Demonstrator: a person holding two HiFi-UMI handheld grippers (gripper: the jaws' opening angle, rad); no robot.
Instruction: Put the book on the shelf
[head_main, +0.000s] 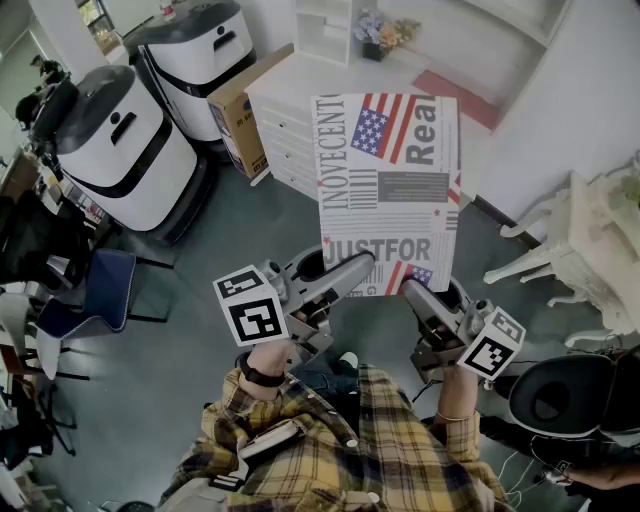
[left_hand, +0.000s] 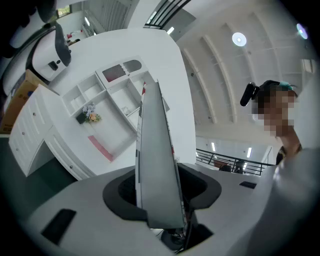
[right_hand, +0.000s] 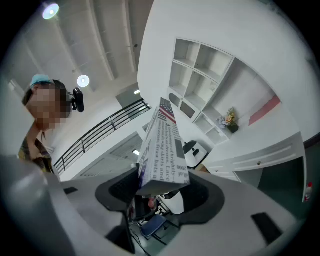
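We hold the book (head_main: 388, 190) up in the air between both tools, its newspaper-print cover with a flag and the words "JUSTFOR" and "Real" turned toward our head camera. The left hand-held gripper (head_main: 350, 272) is clamped on the book's lower left corner, and the right hand-held gripper (head_main: 418, 293) is clamped on its lower right corner. In the left gripper view the book (left_hand: 157, 165) runs edge-on between the two dark pads, thin and upright, with the jaws closed against its faces. In the right gripper view the book (right_hand: 162, 150) rises from between the jaws with its printed side showing, and is likewise pinched. The book is not on the shelf (head_main: 325, 25). It hangs above the grey floor (head_main: 200, 330) in front of the white worktop (head_main: 300, 85) with drawers, and in the head view its upper part overlaps the worktop's front edge. The shelf is a white unit of open compartments standing on that worktop, and we can see it in both gripper views beyond the book. Just beside the shelf sits a small pot of flowers (head_main: 385, 35), and a pink strip (head_main: 455, 95) lies on the worktop to the right. A cardboard box (head_main: 245, 100) leans at the worktop's left end, next to two large white-and-black machines (head_main: 125, 150). A blue chair (head_main: 95, 290) stands farther left, and white ornate furniture (head_main: 590, 240) stands at the right. Our plaid shirt (head_main: 340, 450) fills the bottom of the head view.
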